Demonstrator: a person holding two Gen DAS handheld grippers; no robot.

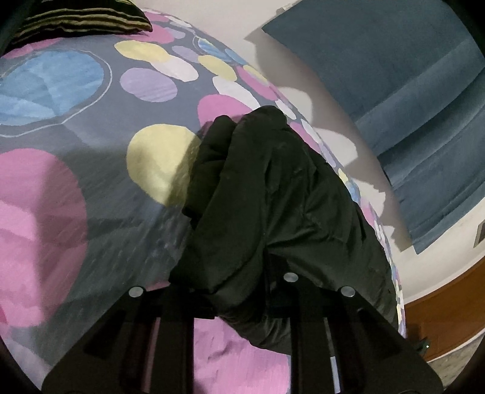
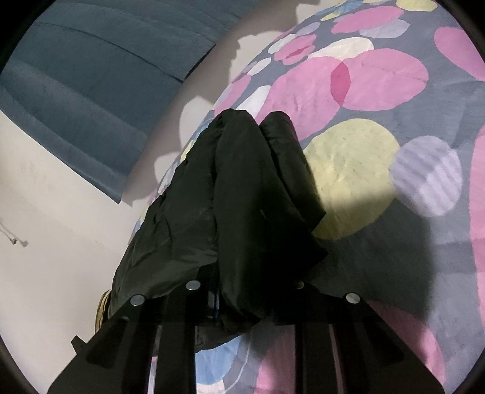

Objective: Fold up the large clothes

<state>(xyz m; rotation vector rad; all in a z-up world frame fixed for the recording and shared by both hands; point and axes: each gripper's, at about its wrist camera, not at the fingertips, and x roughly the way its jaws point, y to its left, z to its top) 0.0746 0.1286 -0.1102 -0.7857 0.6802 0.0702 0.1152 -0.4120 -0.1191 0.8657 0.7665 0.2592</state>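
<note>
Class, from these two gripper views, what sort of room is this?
Probably a bedroom: a bedspread printed with coloured circles, a striped pillow at its far end, and blue curtains on the wall.

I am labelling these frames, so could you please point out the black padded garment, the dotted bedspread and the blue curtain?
black padded garment (image 1: 272, 188): left wrist view, its bunched middle.
dotted grey bedspread (image 2: 351, 178): right wrist view, a yellow dot.
blue curtain (image 1: 409, 100): left wrist view, its pleated middle.
</note>
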